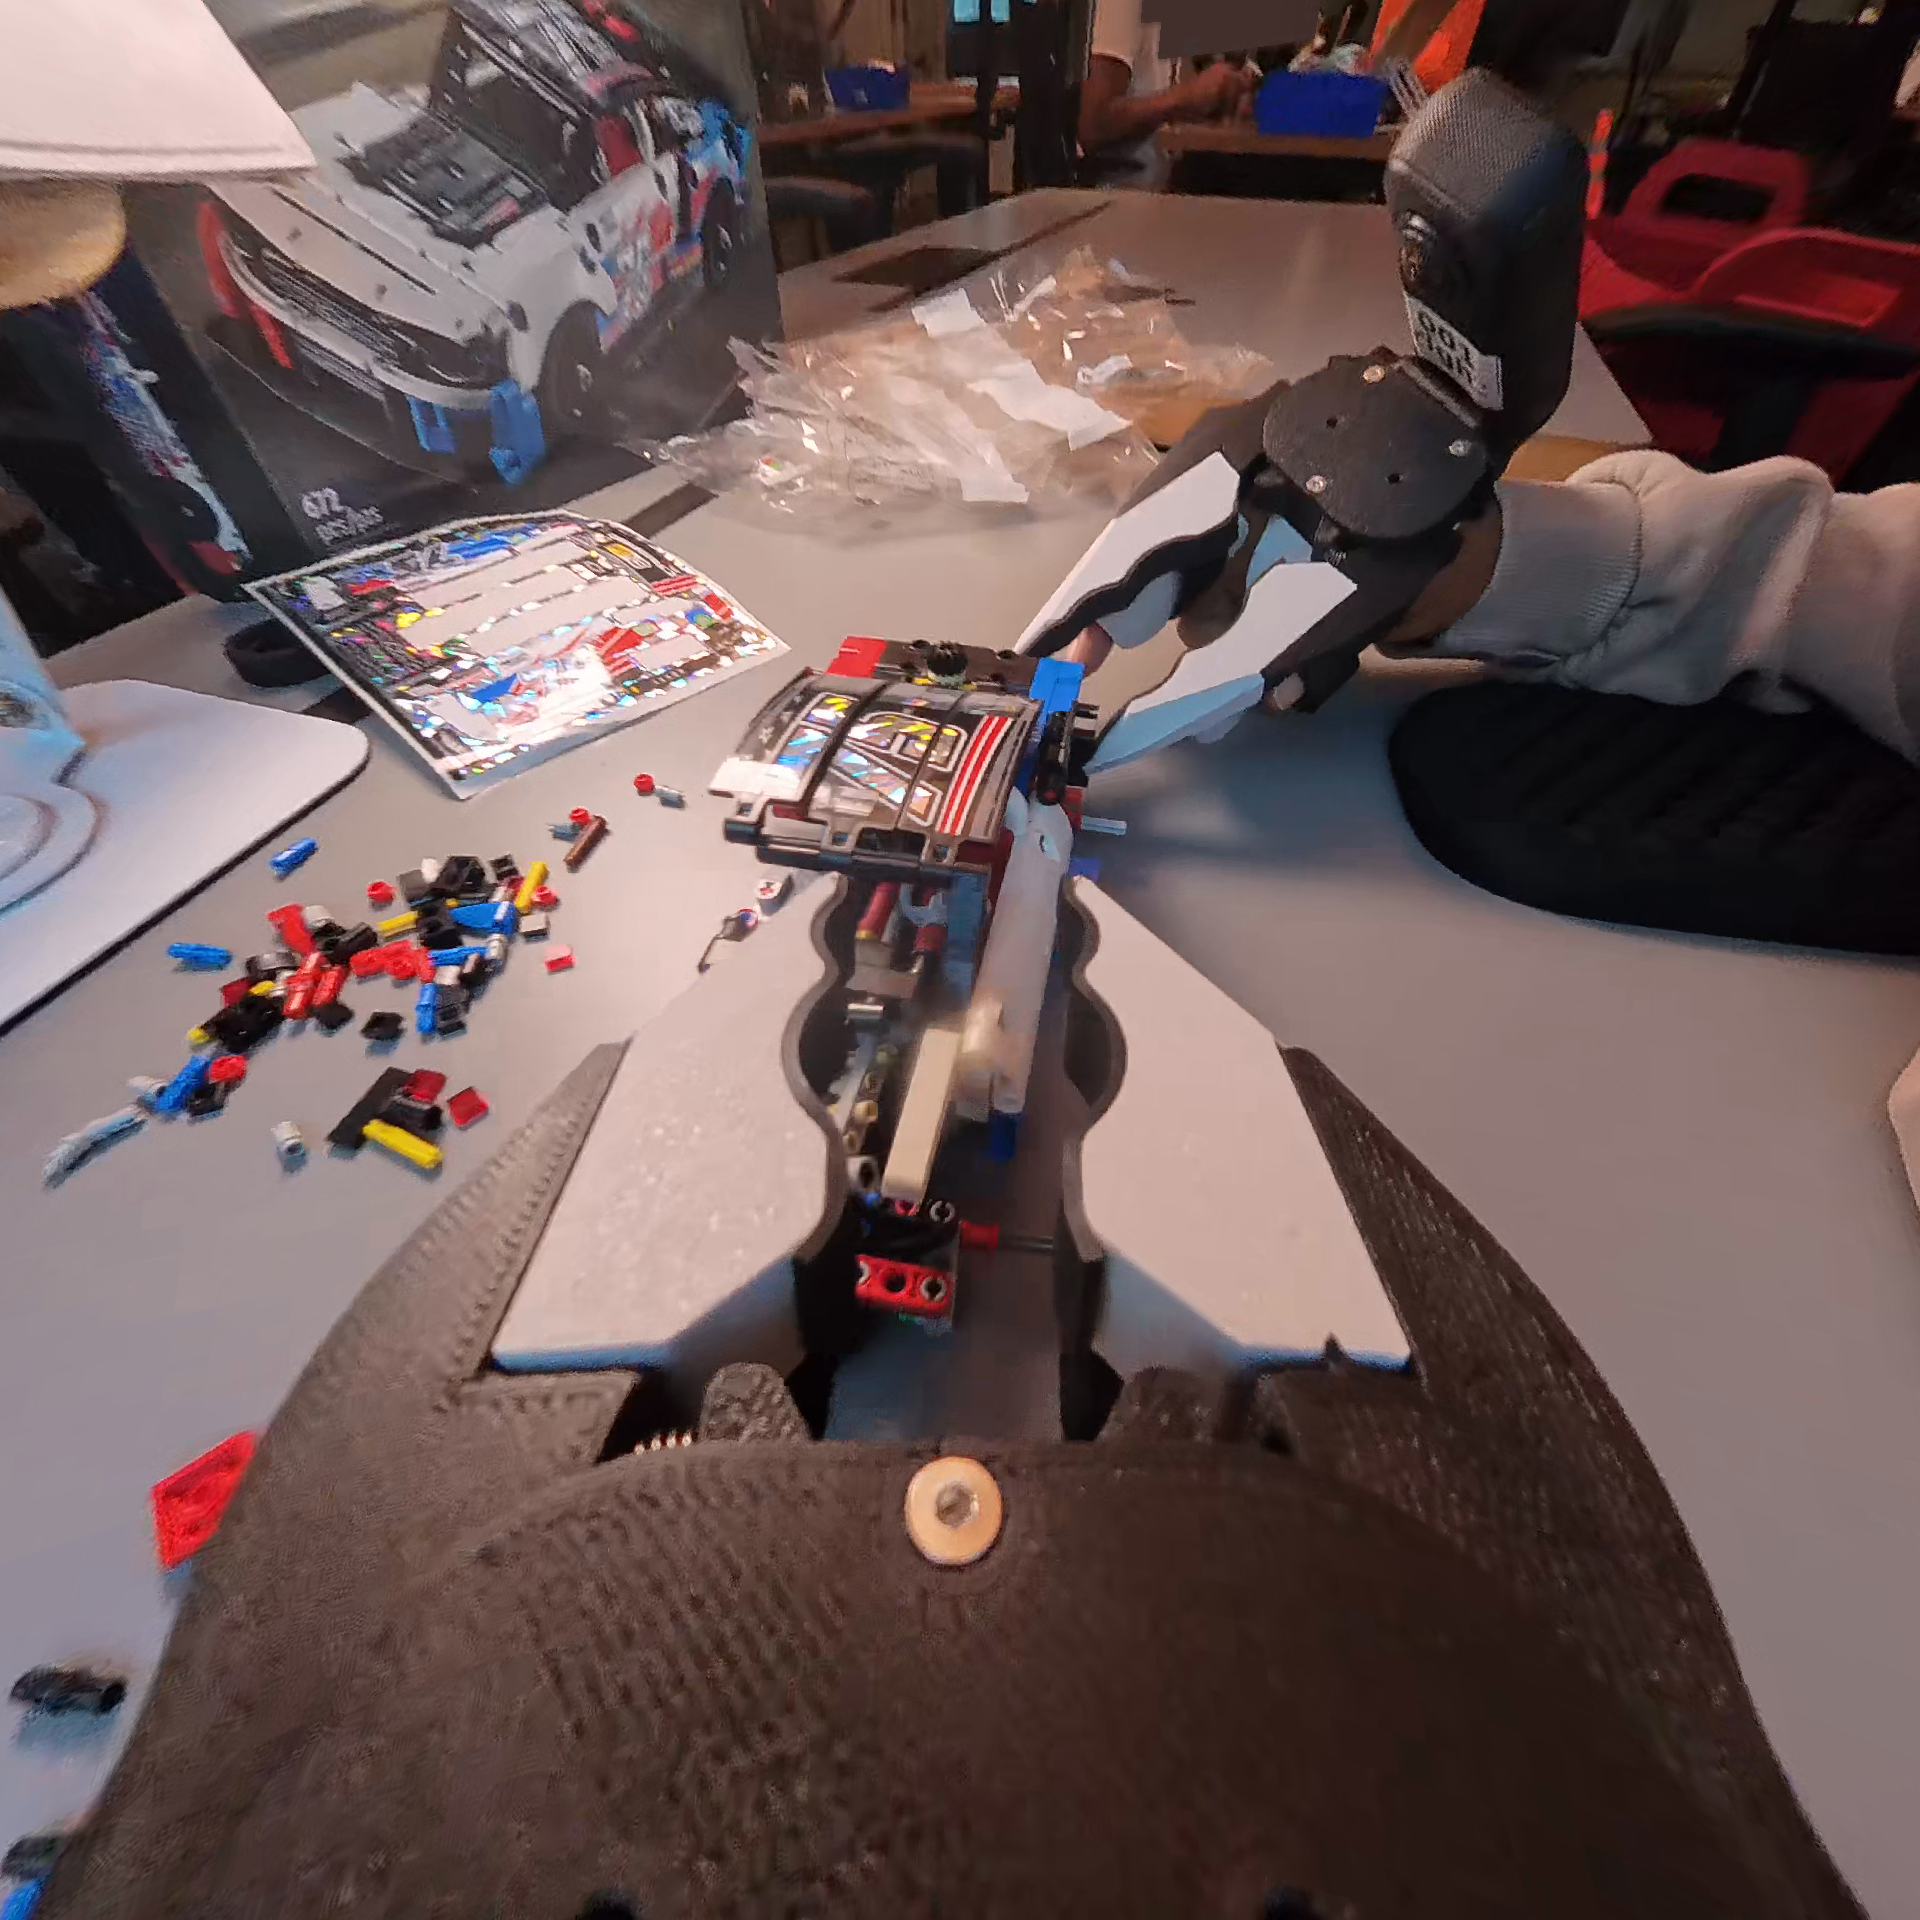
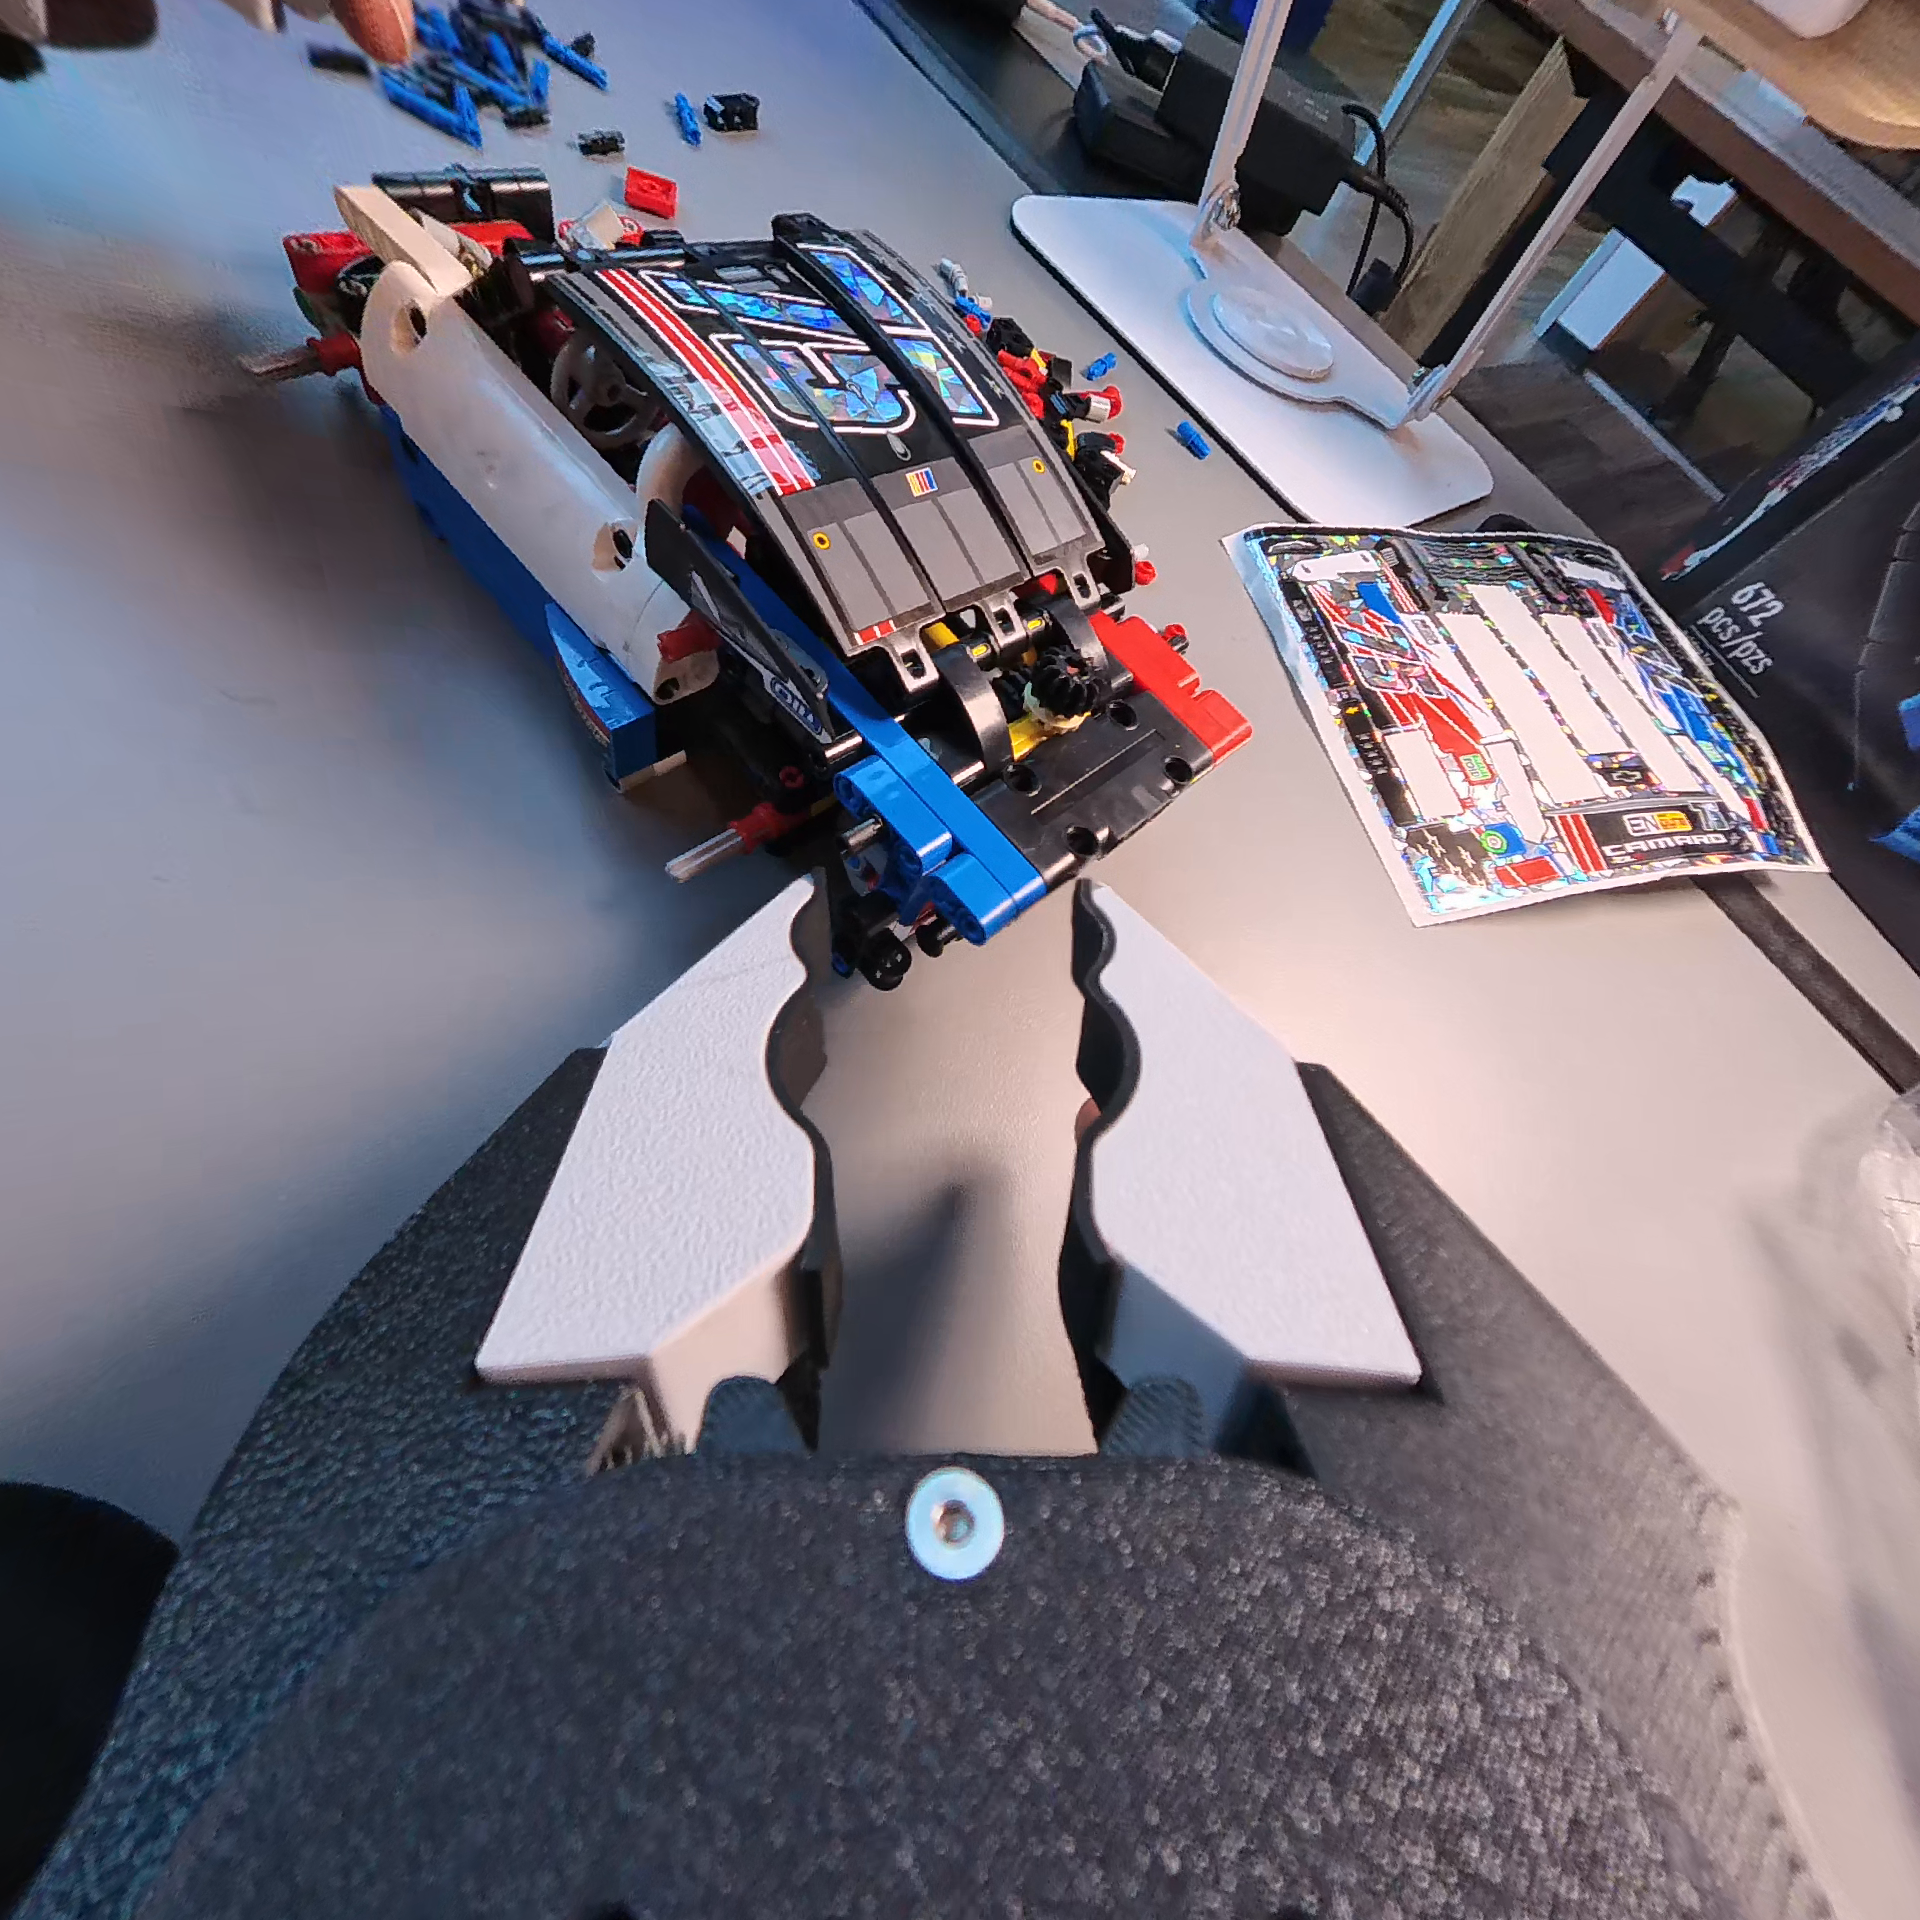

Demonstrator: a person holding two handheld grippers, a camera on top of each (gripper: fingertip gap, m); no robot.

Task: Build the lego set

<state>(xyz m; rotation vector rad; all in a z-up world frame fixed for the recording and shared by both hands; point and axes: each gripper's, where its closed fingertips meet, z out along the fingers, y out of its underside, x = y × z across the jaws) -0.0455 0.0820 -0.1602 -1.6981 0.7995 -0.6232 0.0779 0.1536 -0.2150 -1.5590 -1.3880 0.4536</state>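
Half-built lego car (image 2: 748,520) on the grey table (image 2: 1351,1091), sticker sheet (image 2: 1507,717) just beside it. Left gripper (image 1: 935,1049) clamped round the car's front end. Right gripper (image 2: 945,914) jaws apart, empty, tips just short of the car's blue rear beam (image 2: 935,831)

I see print on the black box (image 2: 1766,644), the sticker sheet (image 2: 1507,717), the lego car (image 2: 831,416) roof, and perhaps a blurred white tag (image 1: 1455,358) on the right gripper (image 1: 1075,691).

Right gripper (image 2: 940,914) fingers (image 2: 727,997) spread apart just beside the lego car (image 2: 790,499).
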